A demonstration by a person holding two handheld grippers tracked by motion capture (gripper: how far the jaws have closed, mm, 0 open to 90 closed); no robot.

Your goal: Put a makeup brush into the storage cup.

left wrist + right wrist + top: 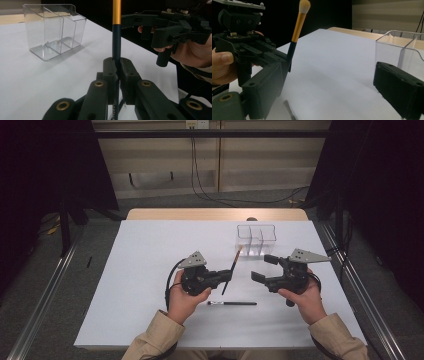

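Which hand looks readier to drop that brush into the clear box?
Left. The left gripper is already shut on the brush, which points toward the clear box. The right gripper is open with nothing between its jaws.

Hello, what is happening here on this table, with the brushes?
A person works at a white table with a gripper in each hand. The left gripper is shut on a makeup brush, holding it by its dark handle with the bristles up. The right gripper is open and holds nothing. A second brush lies flat on the table near the person. A clear organizer with compartments stands farther back, and it looks empty.
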